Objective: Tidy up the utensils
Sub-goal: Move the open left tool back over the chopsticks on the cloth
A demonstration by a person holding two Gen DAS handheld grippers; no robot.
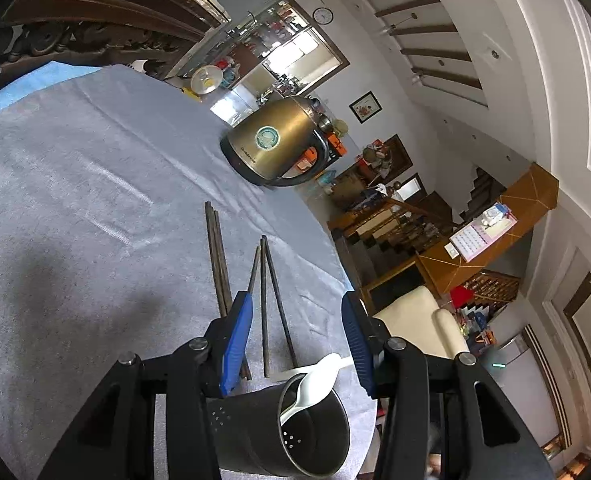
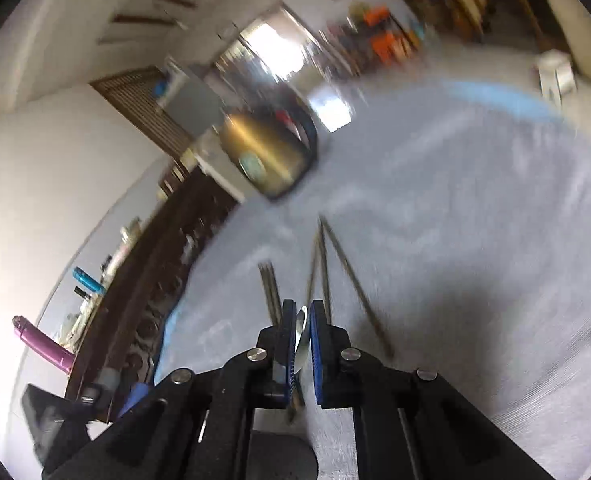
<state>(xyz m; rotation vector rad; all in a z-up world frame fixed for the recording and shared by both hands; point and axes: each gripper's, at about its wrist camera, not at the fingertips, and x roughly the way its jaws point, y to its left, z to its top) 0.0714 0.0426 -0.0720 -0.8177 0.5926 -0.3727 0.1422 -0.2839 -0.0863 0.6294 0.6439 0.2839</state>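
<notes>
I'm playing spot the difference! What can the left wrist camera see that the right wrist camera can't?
Only the left wrist view shows the black holder with a white spoon inside, sitting between the open left claw.

Only the right wrist view shows the right claw shut on a thin shiny utensil; it is too blurred to name.

Both show the gold kettle, the chopsticks and the grey tablecloth.

A grey cloth [image 1: 95, 184] covers the table; the kettle [image 1: 279, 144] stands near its far edge, and chopsticks [image 1: 271, 300] lie nearer.
</notes>
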